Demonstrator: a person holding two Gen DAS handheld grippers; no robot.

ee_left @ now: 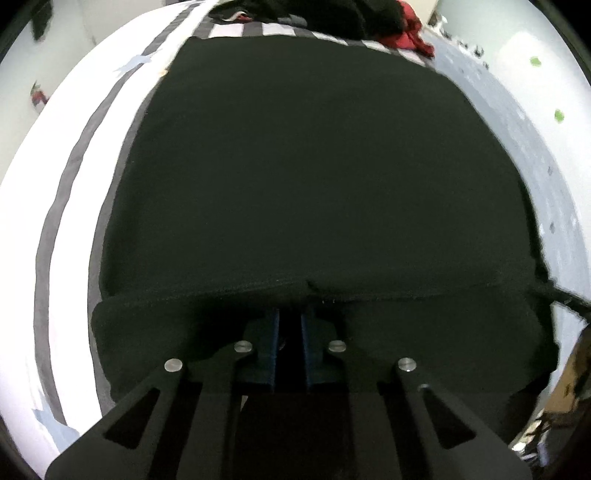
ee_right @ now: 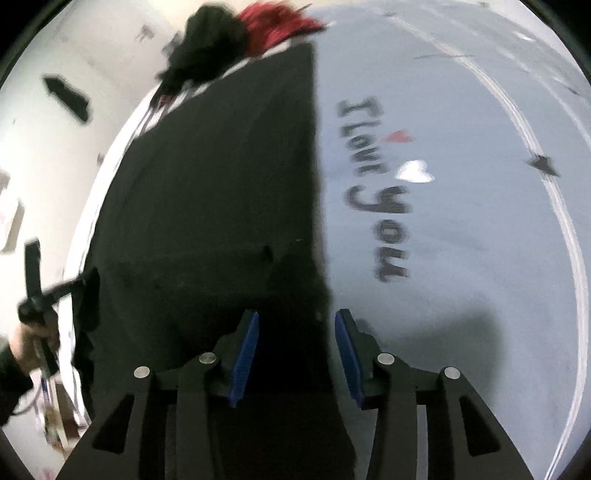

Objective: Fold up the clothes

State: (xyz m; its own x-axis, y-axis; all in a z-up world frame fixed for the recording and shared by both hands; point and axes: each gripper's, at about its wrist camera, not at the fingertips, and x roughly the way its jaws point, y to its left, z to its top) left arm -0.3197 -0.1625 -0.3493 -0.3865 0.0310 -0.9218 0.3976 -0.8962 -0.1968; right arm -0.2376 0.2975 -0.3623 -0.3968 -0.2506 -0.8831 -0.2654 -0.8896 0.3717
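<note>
A black garment (ee_left: pixel 314 177) lies flat on the bed and fills most of the left wrist view, with a folded band along its near edge. My left gripper (ee_left: pixel 290 314) is shut on that near edge; its blue pads stand close together and the cloth puckers at their tips. In the right wrist view the same garment (ee_right: pixel 207 192) covers the left half, and its straight right edge runs down between the fingers. My right gripper (ee_right: pixel 295 321) is open above that edge, its blue pads wide apart and not pressing the cloth.
A heap of black clothes (ee_right: pixel 207 48) and red clothes (ee_right: pixel 280 22) sits at the far end of the bed. A grey-blue sheet with dark lettering (ee_right: pixel 373 184) lies to the right, a white and grey striped cover (ee_left: pixel 66 184) to the left. A hand (ee_right: pixel 22 347) is at the garment's left side.
</note>
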